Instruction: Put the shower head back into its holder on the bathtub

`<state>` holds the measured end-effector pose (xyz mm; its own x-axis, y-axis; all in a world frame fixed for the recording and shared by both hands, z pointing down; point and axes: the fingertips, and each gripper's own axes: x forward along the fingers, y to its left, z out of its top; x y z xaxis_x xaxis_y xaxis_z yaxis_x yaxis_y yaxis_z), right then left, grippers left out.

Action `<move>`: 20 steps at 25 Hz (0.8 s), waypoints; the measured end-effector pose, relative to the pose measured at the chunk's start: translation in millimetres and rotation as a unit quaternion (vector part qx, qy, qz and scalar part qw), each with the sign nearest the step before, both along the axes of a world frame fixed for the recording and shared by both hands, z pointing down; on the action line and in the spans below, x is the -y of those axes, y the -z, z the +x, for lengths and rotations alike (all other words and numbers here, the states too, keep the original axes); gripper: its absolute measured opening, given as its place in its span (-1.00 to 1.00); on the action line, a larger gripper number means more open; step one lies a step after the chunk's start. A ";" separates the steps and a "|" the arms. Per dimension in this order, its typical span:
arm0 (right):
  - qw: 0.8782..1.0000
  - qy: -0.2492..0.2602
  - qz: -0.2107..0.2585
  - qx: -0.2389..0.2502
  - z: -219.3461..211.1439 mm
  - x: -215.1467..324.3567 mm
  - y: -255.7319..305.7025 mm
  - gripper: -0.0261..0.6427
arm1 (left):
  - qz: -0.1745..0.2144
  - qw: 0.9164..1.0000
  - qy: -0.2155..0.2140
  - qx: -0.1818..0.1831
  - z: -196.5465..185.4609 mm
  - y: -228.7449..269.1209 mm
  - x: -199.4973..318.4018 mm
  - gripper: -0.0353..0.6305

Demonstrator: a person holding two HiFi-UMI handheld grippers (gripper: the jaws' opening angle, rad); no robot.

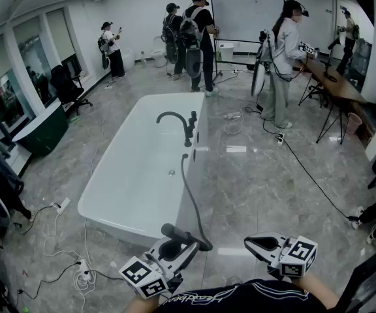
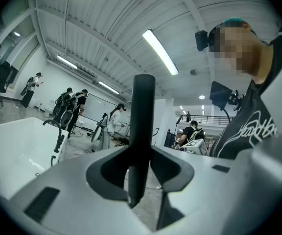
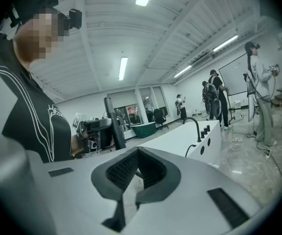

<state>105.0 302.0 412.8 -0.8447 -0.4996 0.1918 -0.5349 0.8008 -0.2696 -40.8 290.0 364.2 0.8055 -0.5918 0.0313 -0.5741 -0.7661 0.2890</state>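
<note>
L gripper (image 1: pixel 177 243): jaws are closed part-way onto shower head (image 1: pixel 187 235). In the L gripper view its dark handle stands between the pads, pinched near one end, w/ most of its length sticking out beyond them.
R gripper (image 1: pixel 253 242): jaws are fully together, nothing is held.
Shower head is held low, outside the near end of bathtub (image 1: pixel 136 175), well apart from faucet (image 1: pixel 173 117) and the black fittings on the far rim. Holder is not made out w/ certainty; it is presumed to be among those fittings. Hose (image 1: pixel 191 194) runs from the rim down to the head.

Risks (judged):
1. Pivot or slip in grip. The round handle is pinched at one end only, so hose drag could rotate it and the head would then meet the holder misaligned.
2. Hose snag. Slack could catch on the rim or faucet as the head is carried across, and the head could be pulled out of the jaws.
3. Drop into the tub, if jaws are opened before the head is fully seated.
4. No backup. R gripper is closed, so the hose cannot be steadied unless it is opened.
</note>
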 end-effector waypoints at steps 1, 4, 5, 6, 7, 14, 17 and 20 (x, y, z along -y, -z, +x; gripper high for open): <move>1.000 0.000 0.000 -0.001 -3.0 -1.2 -1.0 -0.89 | -0.002 1.000 0.001 -0.002 -3.2 -0.9 -0.5 -0.50; 1.000 0.004 0.002 -0.004 -11.2 -4.0 -4.0 -0.89 | -0.005 1.000 0.004 -0.011 -12.1 -2.4 -1.2 -0.50; 1.000 0.005 0.003 -0.006 -13.5 -4.5 -4.5 -0.89 | -0.006 1.000 0.005 -0.013 -14.6 -2.3 -1.5 -0.50; 1.000 0.007 0.003 -0.006 -15.7 -5.2 -4.8 -0.89 | -0.005 1.000 0.006 -0.015 -16.8 -2.1 -2.3 -0.50; 1.000 0.009 0.002 -0.006 -17.9 -6.1 -4.9 -0.89 | -0.005 1.000 0.007 -0.016 -18.9 -1.8 -3.8 -0.50; 1.000 0.019 -0.004 0.013 -37.6 -4.2 5.0 -0.88 | 0.007 1.000 0.013 -0.028 -36.4 11.9 -15.8 -0.50; 1.000 0.027 -0.001 -0.002 -46.3 -6.8 6.5 -0.88 | 0.015 0.999 0.023 -0.034 -49.5 21.9 -21.5 -0.50; 0.999 0.035 0.006 -0.017 -51.0 -8.4 7.2 -0.88 | 0.032 0.998 0.037 -0.039 -63.3 34.3 -28.4 -0.50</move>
